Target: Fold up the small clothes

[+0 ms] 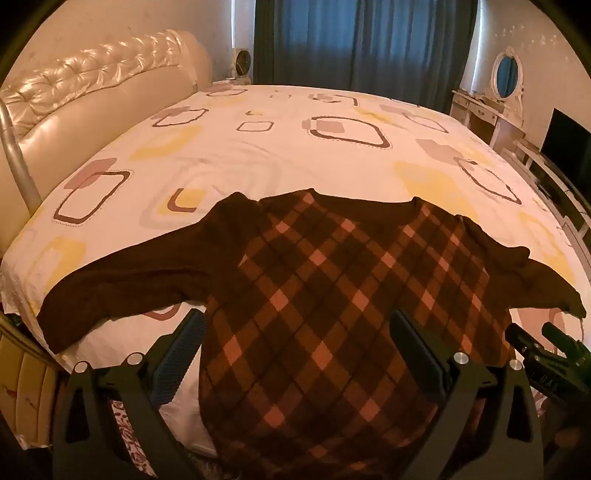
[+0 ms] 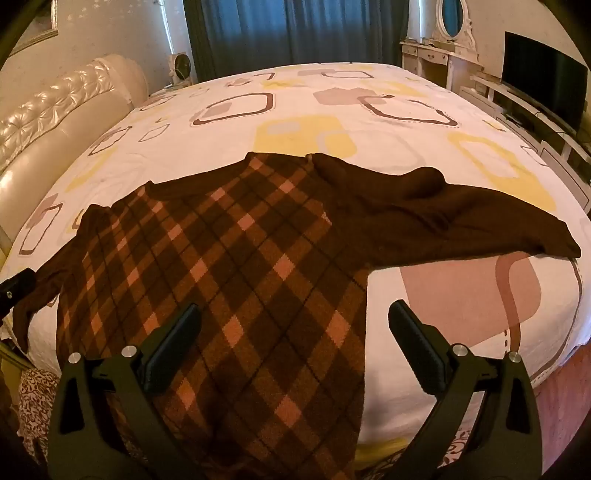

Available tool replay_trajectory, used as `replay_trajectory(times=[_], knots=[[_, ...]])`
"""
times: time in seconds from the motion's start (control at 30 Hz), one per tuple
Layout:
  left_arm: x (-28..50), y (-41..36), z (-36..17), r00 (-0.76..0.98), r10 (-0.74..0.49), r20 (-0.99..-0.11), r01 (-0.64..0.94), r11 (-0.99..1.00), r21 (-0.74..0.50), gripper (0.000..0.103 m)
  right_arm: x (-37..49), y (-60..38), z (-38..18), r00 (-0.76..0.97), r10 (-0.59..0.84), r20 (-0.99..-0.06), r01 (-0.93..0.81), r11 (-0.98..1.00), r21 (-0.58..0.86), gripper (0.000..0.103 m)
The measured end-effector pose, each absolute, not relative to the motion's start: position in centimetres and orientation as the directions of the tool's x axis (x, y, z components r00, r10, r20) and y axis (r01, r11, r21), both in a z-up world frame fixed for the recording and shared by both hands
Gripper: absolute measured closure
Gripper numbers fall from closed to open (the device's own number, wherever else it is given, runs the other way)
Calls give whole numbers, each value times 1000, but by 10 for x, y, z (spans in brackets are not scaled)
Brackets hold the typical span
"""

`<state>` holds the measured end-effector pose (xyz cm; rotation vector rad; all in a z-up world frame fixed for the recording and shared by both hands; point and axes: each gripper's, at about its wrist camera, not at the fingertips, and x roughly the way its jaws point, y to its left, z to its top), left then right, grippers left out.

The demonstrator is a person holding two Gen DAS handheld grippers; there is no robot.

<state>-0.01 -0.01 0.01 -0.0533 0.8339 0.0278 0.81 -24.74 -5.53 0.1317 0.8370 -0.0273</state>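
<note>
Through the right wrist camera I see my right gripper (image 2: 293, 332) with its fingers spread wide apart, nothing between them, poised over the lower body of the brown plaid sweater (image 2: 236, 266), which lies flat on the patterned bedsheet (image 2: 369, 122). Its plain brown sleeve (image 2: 461, 218) stretches out to the right across the sheet, and the other sleeve trails toward the bed's left edge, where a dark piece of the left gripper (image 2: 16, 284) pokes in. Behind the bed I make out a tufted headboard (image 2: 62, 103), blue curtains (image 2: 295, 29), a white vanity with an oval mirror (image 2: 448, 40) and a dark TV screen (image 2: 543, 77).
</note>
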Motion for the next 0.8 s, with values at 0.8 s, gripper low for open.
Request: replay_trajectory(times=[0.8], knots=[[0, -5, -11, 647, 8, -762, -44, 999, -27, 4, 9, -250, -58, 670, 33, -742, 77, 991, 114, 2]])
